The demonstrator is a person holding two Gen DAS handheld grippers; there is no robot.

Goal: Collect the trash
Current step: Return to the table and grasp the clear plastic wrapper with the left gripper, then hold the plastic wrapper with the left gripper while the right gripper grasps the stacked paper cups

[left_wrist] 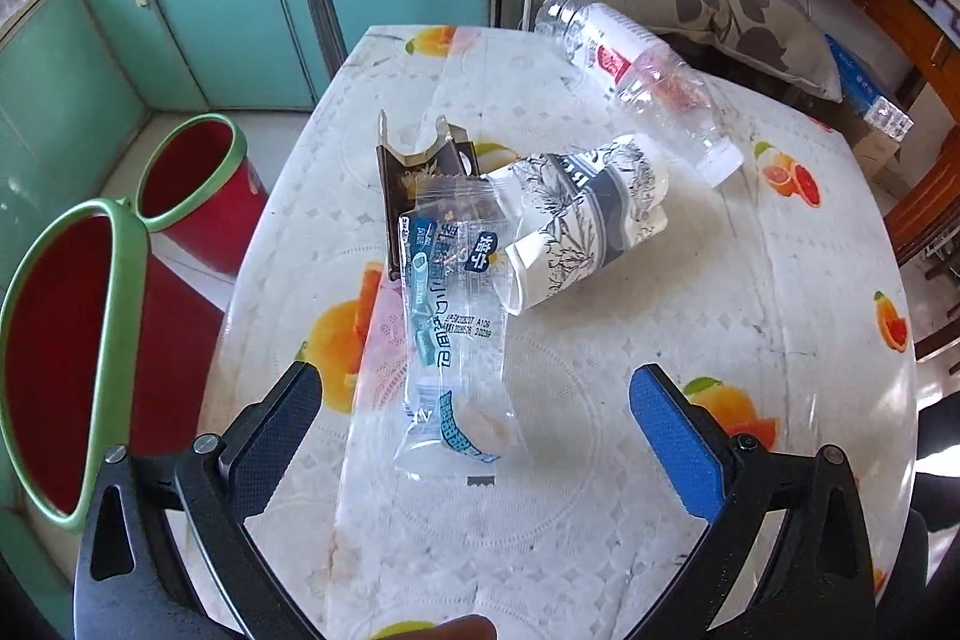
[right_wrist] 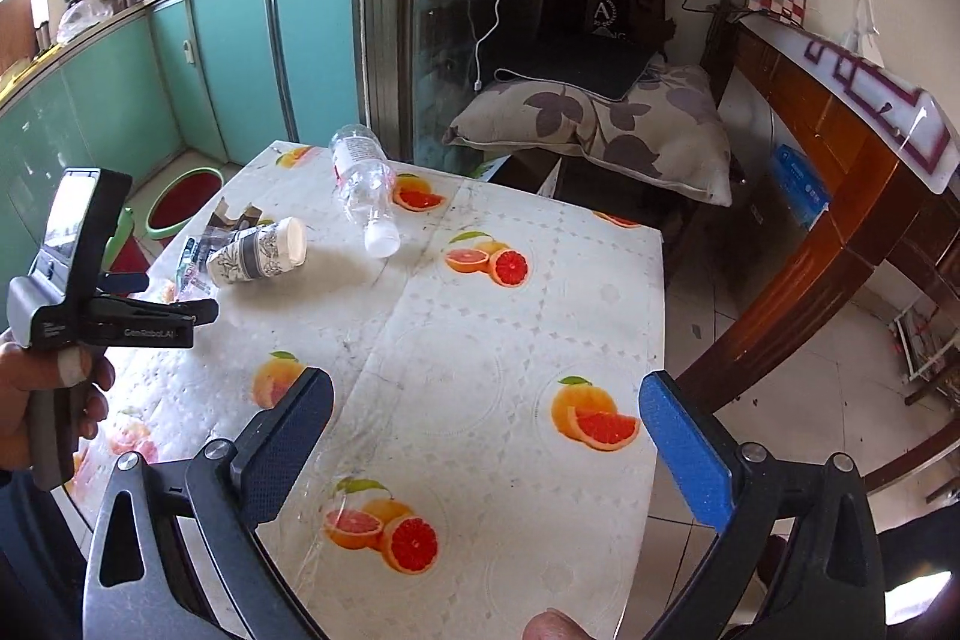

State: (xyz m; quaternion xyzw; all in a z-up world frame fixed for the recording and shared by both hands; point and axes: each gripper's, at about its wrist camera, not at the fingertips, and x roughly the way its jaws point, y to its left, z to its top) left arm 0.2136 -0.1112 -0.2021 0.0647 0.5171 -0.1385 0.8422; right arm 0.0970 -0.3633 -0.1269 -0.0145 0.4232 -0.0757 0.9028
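A clear plastic wrapper (left_wrist: 450, 334) with blue print lies on the table (left_wrist: 690, 316), its near end between the fingers of my open left gripper (left_wrist: 474, 400). Behind it lie a brown foil wrapper (left_wrist: 420, 160), a crushed patterned paper cup (left_wrist: 588, 220) and a clear plastic bottle (left_wrist: 642, 76) on its side. In the right wrist view the cup (right_wrist: 258, 253) and bottle (right_wrist: 366, 187) lie at the far left of the table (right_wrist: 468, 340). My right gripper (right_wrist: 486, 430) is open and empty above the table's near part. The left gripper (right_wrist: 114, 304) shows at the left edge there.
Two red bins with green rims (left_wrist: 60, 352) (left_wrist: 192, 172) stand on the floor left of the table; the far one shows in the right wrist view (right_wrist: 186, 202). Teal cabinets (left_wrist: 210, 10) line the left. A cushioned seat (right_wrist: 600, 130) and a wooden table (right_wrist: 840, 196) stand behind and right.
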